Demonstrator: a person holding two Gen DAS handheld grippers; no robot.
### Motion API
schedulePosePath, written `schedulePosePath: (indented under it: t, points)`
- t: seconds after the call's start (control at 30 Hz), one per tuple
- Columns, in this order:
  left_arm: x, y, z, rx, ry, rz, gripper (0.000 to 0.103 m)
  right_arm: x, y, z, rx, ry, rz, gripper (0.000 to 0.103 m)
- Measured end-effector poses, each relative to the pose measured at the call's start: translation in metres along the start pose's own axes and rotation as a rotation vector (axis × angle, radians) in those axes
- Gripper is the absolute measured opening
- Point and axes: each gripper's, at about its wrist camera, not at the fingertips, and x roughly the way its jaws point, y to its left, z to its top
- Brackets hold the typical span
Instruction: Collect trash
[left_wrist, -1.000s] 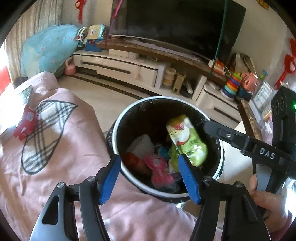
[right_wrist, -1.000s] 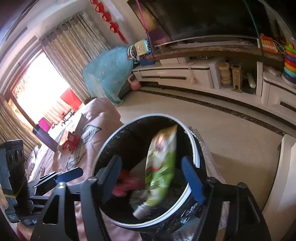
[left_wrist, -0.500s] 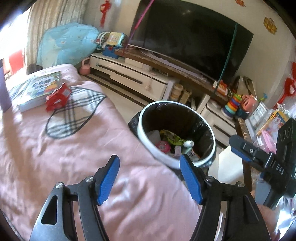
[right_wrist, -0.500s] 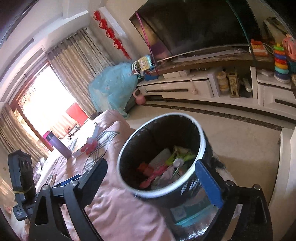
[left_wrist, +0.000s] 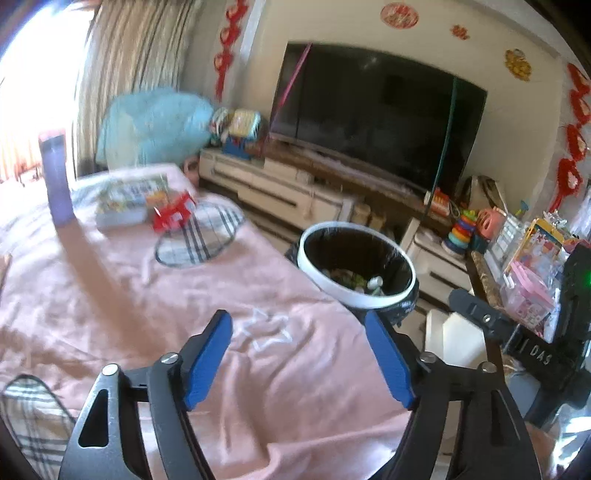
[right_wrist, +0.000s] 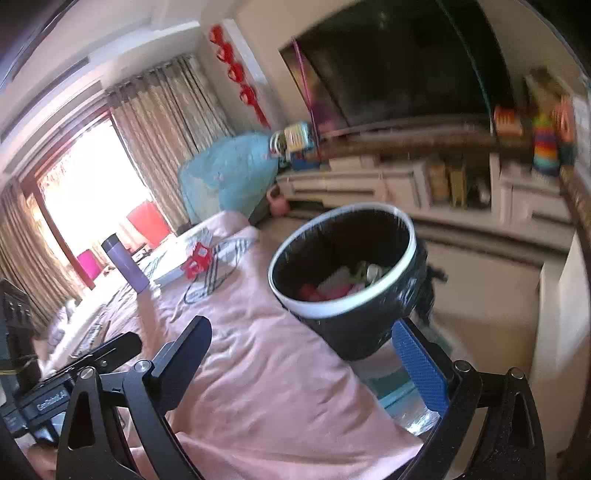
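Claws, left (left_wrist: 297, 362) still opening and right (right_wrist: 303, 354) wide apart, both empty, have drawn back from the bin (left_wrist: 356, 258).

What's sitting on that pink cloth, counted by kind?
Purple bottle: 1
Book: 1
Red packet: 1
Total: 3
The bin stands beside the cloth, not on it.

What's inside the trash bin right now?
The trash bin holds a pile of wrappers: pink and red pieces, something white, green packaging and a small white cap. Its near wall hides the bottom, so anything underneath can't be seen.
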Motion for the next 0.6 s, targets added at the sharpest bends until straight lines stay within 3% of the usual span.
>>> schedulePosePath:
  t: [0.13,0.2,0.43,0.6]
  points:
    - [-0.033,-0.005,-0.019,0.041,-0.117,0.067,0.101,-0.04,0.023,-0.005,-0.123,-0.19,-0.073,0.103]
    - [-0.043,-0.006,-0.031,0.048,-0.164,0.099,0.102,-0.048,0.03,-0.012,-0.181,-0.251,-0.111,0.103]
    - [-0.054,-0.016,-0.063,0.089,-0.223,0.189,0.102,-0.034,0.033,-0.034,-0.229,-0.233,-0.133,0.103]
    - [-0.048,-0.022,-0.07,0.089,-0.225,0.218,0.102,-0.038,0.032,-0.04,-0.215,-0.243,-0.126,0.103]
